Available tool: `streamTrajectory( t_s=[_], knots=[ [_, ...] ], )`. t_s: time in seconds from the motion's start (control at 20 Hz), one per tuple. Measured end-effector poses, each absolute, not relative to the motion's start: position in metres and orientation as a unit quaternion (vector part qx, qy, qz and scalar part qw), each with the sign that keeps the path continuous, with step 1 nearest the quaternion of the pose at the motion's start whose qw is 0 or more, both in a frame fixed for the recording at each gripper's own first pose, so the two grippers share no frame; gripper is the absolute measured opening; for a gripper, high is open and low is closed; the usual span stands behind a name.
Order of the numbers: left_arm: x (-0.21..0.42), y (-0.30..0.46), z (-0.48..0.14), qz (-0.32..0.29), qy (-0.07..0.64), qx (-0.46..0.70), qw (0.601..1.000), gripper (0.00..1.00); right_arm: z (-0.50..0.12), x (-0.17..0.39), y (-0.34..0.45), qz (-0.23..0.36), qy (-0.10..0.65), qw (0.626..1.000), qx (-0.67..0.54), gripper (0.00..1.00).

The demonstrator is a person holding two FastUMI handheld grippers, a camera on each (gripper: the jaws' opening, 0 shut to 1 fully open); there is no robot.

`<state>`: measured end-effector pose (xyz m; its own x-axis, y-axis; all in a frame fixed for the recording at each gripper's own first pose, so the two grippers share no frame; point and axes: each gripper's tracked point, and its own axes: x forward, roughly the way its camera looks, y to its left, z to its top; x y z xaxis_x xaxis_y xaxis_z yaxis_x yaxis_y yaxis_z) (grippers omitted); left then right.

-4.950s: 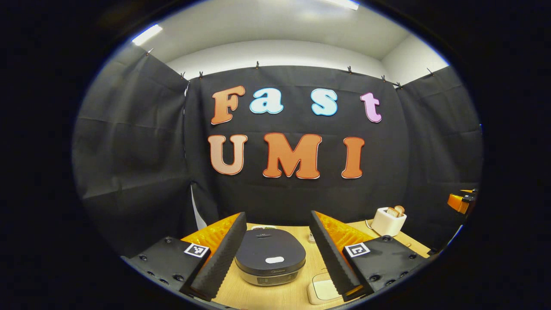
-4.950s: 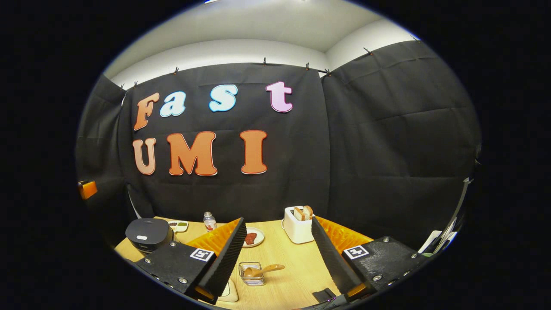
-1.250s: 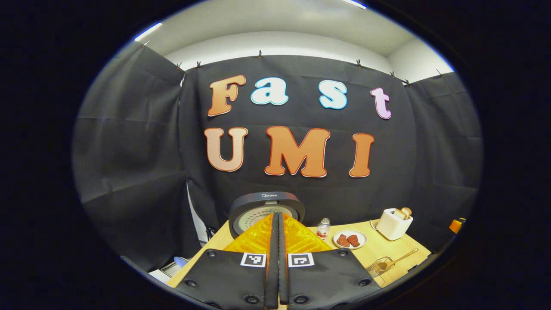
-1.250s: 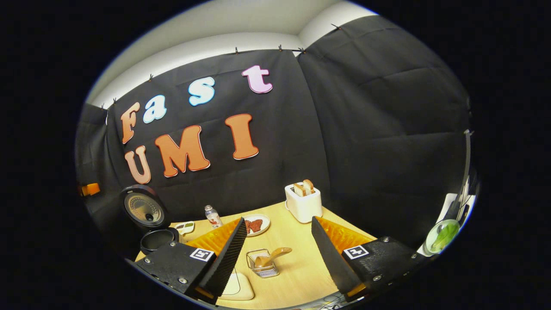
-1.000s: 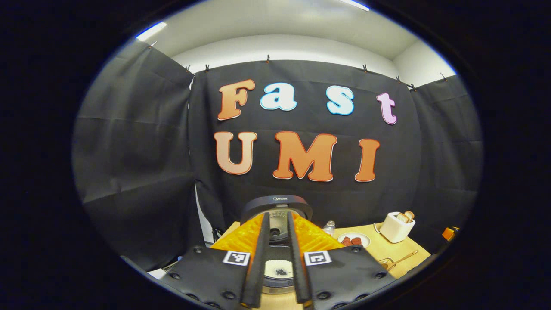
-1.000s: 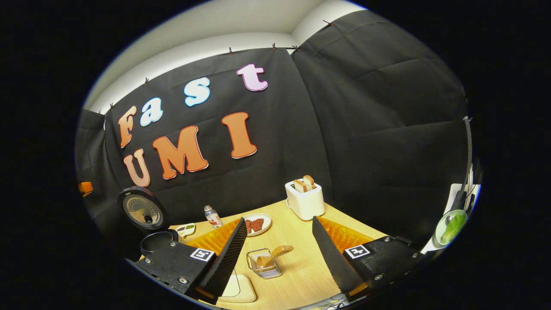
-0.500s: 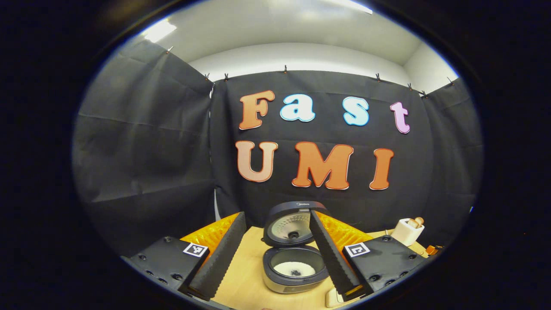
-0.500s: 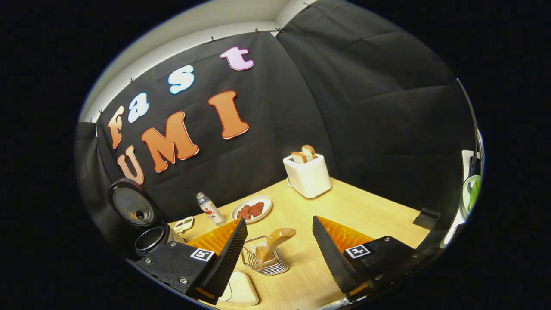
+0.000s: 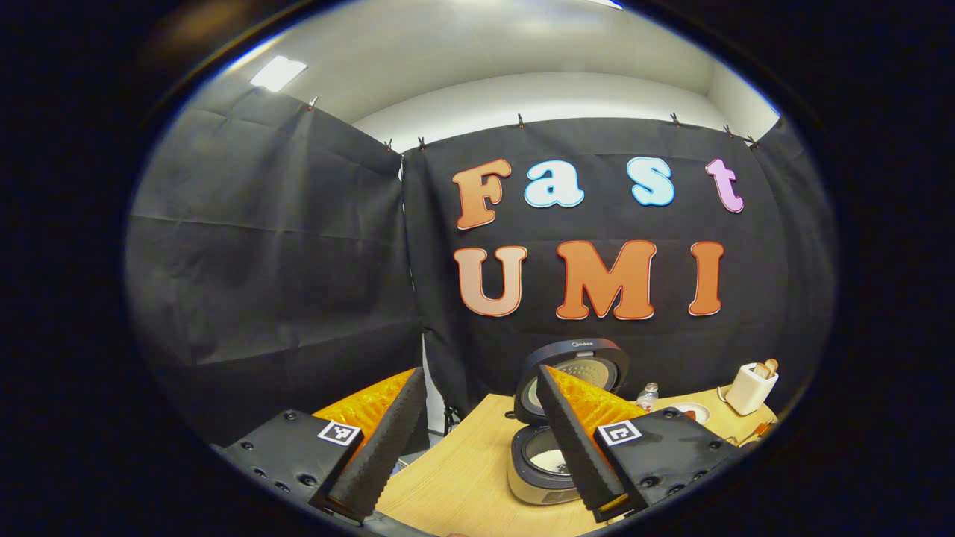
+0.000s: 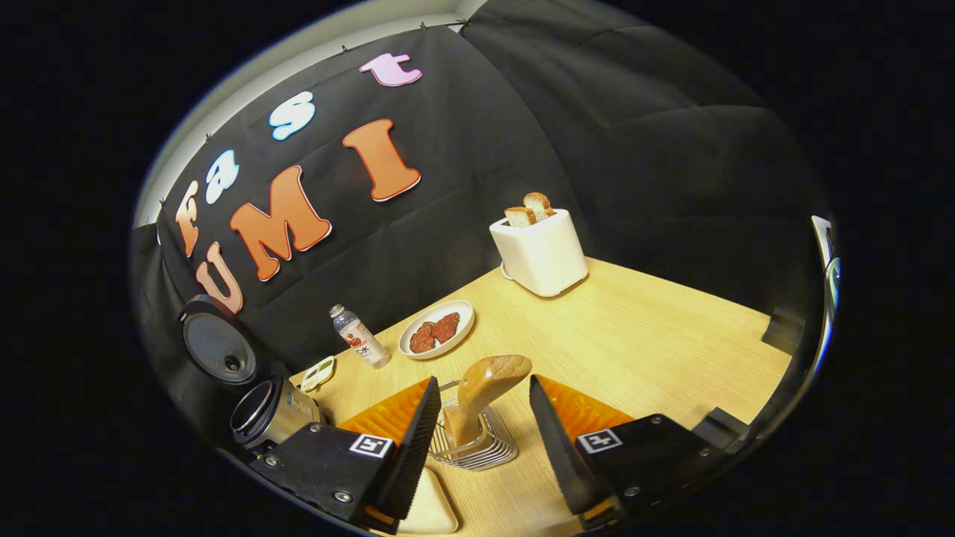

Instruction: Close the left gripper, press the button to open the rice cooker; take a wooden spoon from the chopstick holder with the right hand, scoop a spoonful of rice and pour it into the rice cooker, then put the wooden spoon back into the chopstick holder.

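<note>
- The pale wood-grain desk (image 10: pixel 634 328) carries everything; places below are told from the wire chopstick holder (image 10: pixel 477 447).
- The round dark rice cooker (image 10: pixel 272 410) stands well off to the holder's left, its lid (image 10: pixel 216 347) upright and its pot open, so the button step looks done.
- The chopstick holder is a low basket of thin shiny wire, just ahead of the right gripper (image 10: pixel 477 432).
- The smooth light-brown wooden spoon (image 10: pixel 481 391) stands in it, long axis leaning up and right, its broad rounded end between the fingers.
- The right fingers are spread wide and hold nothing.
- The left gripper (image 9: pixel 474 440) is likewise wide apart and empty; the cooker lies behind its right finger.
</note>
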<state>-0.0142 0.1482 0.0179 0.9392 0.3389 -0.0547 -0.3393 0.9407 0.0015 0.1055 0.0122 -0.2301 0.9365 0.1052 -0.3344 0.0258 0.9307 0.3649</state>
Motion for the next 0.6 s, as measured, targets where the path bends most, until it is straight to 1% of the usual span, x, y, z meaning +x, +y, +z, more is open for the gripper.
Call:
streamTrajectory(
  t_s=[0.05, 0.1, 0.15, 0.2, 0.25, 0.3, 0.35, 0.4, 0.45, 0.55, 0.6],
  knots=[
    [-0.012, 0.147, 0.013, 0.175, 0.035, -0.005, 0.984, 1.0, -0.232, 0.109, 0.012, 0.019, 0.178, 0.966, 0.187, 0.67],
    [-0.012, 0.146, 0.007, 0.178, 0.042, -0.008, 0.983, 1.0, -0.232, 0.113, 0.012, 0.02, 0.18, 0.965, 0.191, 0.62],
    [-0.01, 0.145, 0.004, 0.181, 0.047, -0.01, 0.982, 1.0, -0.23, 0.117, 0.014, 0.024, 0.181, 0.963, 0.197, 0.52],
    [-0.01, 0.143, 0.002, 0.183, 0.05, -0.013, 0.982, 1.0, -0.229, 0.122, 0.018, 0.034, 0.186, 0.96, 0.206, 0.46],
    [-0.01, 0.143, 0.001, 0.187, 0.052, -0.015, 0.981, 1.0, -0.228, 0.122, 0.023, 0.046, 0.192, 0.956, 0.219, 0.37],
    [-0.011, 0.142, 0.0, 0.193, 0.053, -0.014, 0.98, 0.99, -0.225, 0.124, 0.028, 0.056, 0.197, 0.951, 0.233, 0.34],
    [-0.013, 0.141, 0.001, 0.199, 0.053, -0.013, 0.978, 0.99, -0.224, 0.126, 0.031, 0.062, 0.201, 0.947, 0.242, 0.27],
    [-0.016, 0.141, 0.001, 0.204, 0.054, -0.012, 0.977, 0.99, -0.222, 0.131, 0.034, 0.065, 0.204, 0.946, 0.244, 0.24],
    [-0.018, 0.14, 0.002, 0.206, 0.052, -0.012, 0.977, 0.99, -0.222, 0.133, 0.037, 0.068, 0.207, 0.946, 0.24, 0.18],
    [-0.022, 0.139, 0.003, 0.207, 0.046, -0.008, 0.977, 0.99, -0.219, 0.136, 0.043, 0.074, 0.207, 0.951, 0.217, 0.12],
    [-0.024, 0.141, 0.005, 0.206, 0.042, -0.005, 0.978, 0.99, -0.215, 0.137, 0.045, 0.076, 0.206, 0.953, 0.207, 0.11]
  ],
)
